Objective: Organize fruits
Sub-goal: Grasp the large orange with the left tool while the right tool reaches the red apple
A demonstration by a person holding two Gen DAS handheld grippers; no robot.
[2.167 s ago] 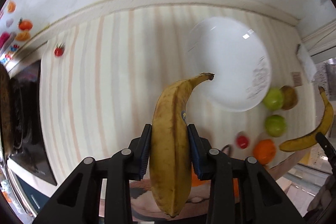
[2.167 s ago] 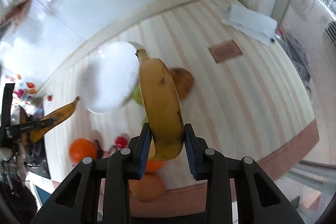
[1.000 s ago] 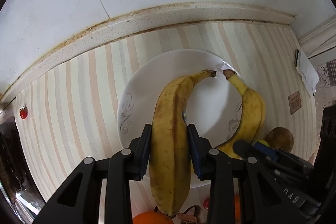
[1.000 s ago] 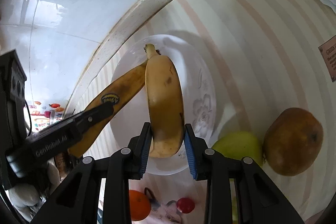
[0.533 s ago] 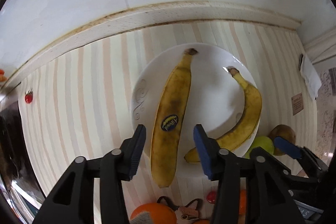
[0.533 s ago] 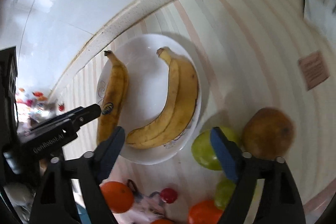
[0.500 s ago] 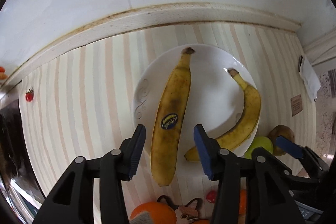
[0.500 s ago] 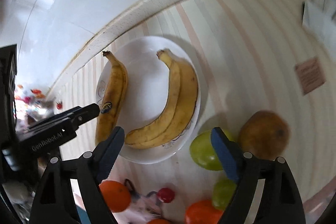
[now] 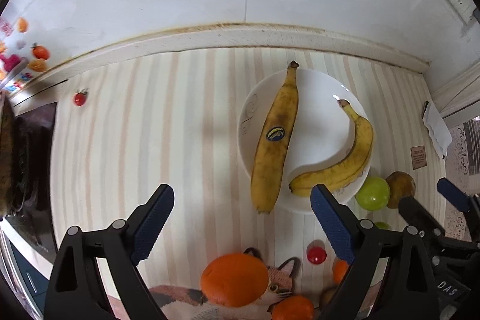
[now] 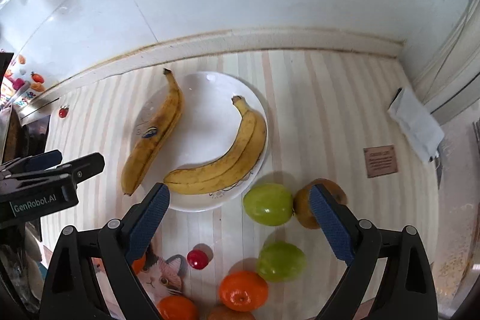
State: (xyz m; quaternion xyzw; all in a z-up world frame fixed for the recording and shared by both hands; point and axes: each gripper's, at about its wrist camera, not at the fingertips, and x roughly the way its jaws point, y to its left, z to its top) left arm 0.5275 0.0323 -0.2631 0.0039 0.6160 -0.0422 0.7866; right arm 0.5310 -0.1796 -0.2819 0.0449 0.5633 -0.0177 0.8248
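Observation:
A white plate (image 9: 324,140) (image 10: 210,125) on the striped counter bears two bananas. The spotted banana (image 9: 276,140) (image 10: 156,134) with a blue sticker lies along its left edge. The curved yellow banana (image 9: 345,164) (image 10: 228,158) lies along its right edge. My left gripper (image 9: 241,200) hangs above the plate's near left rim, jaws opening, holding nothing. My right gripper (image 10: 240,194) hangs above the near rim, jaws opening too, also holding nothing. Near the plate lie two green apples (image 10: 268,204) (image 10: 282,261), a brown fruit (image 10: 303,212), oranges (image 10: 243,290) (image 9: 234,279) and a small red fruit (image 10: 198,259).
A cat-print mat (image 10: 162,275) lies at the near edge under the oranges. A folded white paper (image 10: 417,122) and a brown label (image 10: 380,160) lie at the right. A small tomato (image 9: 79,98) sits far left by a dark appliance (image 9: 30,170). The tiled wall runs behind.
Both grippers let go of their bananas, which now lie on the plate. Both jaws have spread wide and both grippers have pulled back and up from the plate.

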